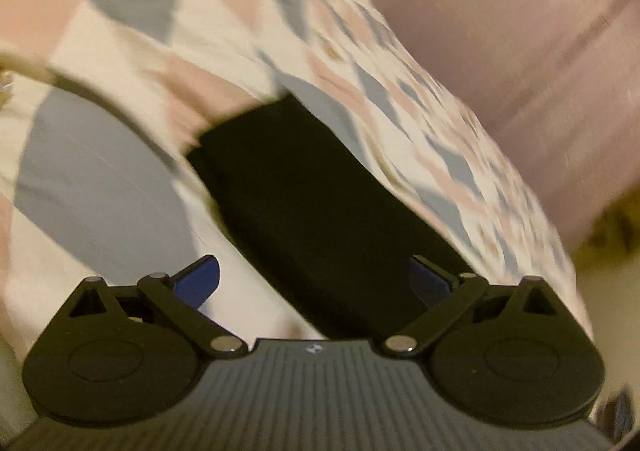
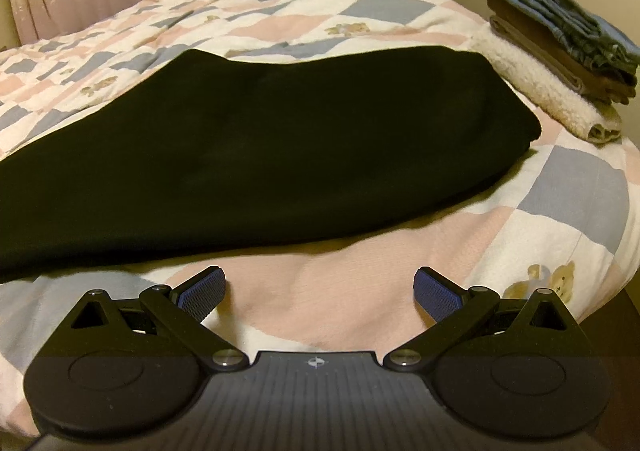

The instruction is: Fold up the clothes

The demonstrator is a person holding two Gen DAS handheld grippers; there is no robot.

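Left wrist view blurs; black garment [image 1: 320, 207] runs under the gripper [image 1: 316, 279].

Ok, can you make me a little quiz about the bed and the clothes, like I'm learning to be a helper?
1. True or false: the right gripper is squeezing the black garment.
2. What sits at the bottom of the folded pile: A) the cream fluffy item, B) the blue item, C) the brown item?
3. Fill in: the little animals printed on the bedspread are teddy ____.

Key
1. False; both grippers are open, and the left gripper grips nothing either.
2. A, the cream fluffy item.
3. bears.
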